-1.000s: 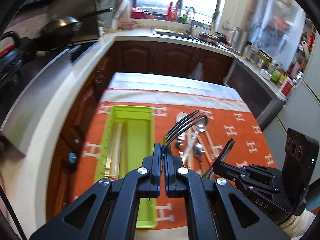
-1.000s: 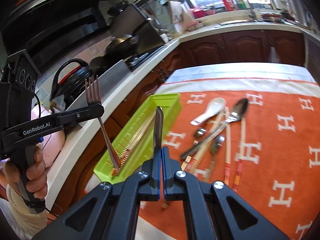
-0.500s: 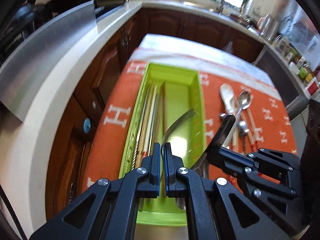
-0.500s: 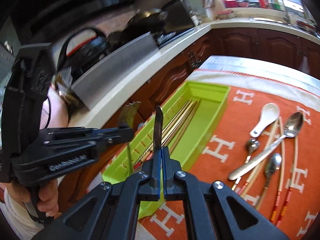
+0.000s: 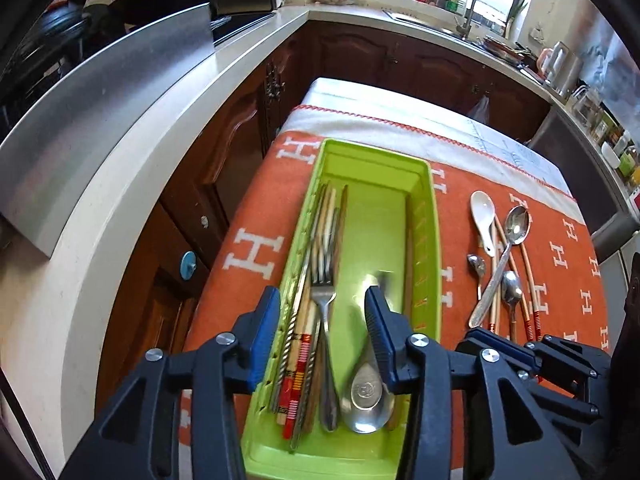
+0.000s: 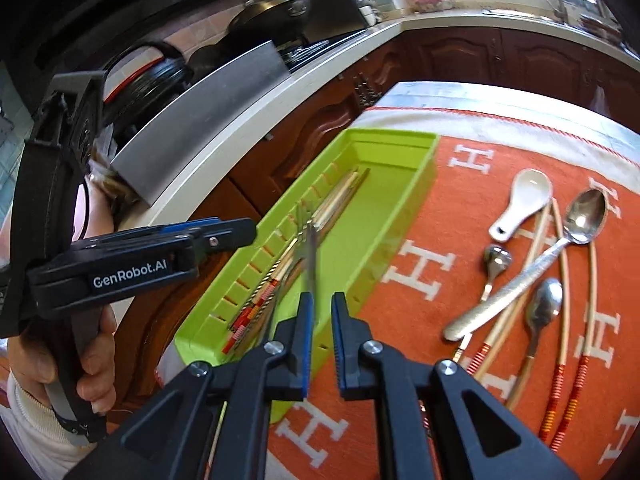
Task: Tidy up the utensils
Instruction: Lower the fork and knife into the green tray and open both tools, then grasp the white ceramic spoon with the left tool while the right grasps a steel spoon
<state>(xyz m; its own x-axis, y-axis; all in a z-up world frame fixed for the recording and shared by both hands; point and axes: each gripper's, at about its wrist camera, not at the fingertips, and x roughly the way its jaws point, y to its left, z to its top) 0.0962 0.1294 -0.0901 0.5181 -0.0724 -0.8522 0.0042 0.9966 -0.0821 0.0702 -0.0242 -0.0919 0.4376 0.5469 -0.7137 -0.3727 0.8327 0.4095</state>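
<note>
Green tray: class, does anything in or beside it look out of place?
Inside the green tray, chopsticks and fork lie lengthwise. Beside it on the orange cloth, the large spoon lies askew across loose chopsticks.

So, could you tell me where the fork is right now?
In the left wrist view the fork lies inside the green tray, tines pointing away, between the chopsticks on its left and a large metal spoon on its right.

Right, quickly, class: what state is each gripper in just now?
Left gripper: jaws opening, gripping nothing; fork lies in tray below.
Right gripper: jaws opening, blurred metal utensil loose between them.
</note>
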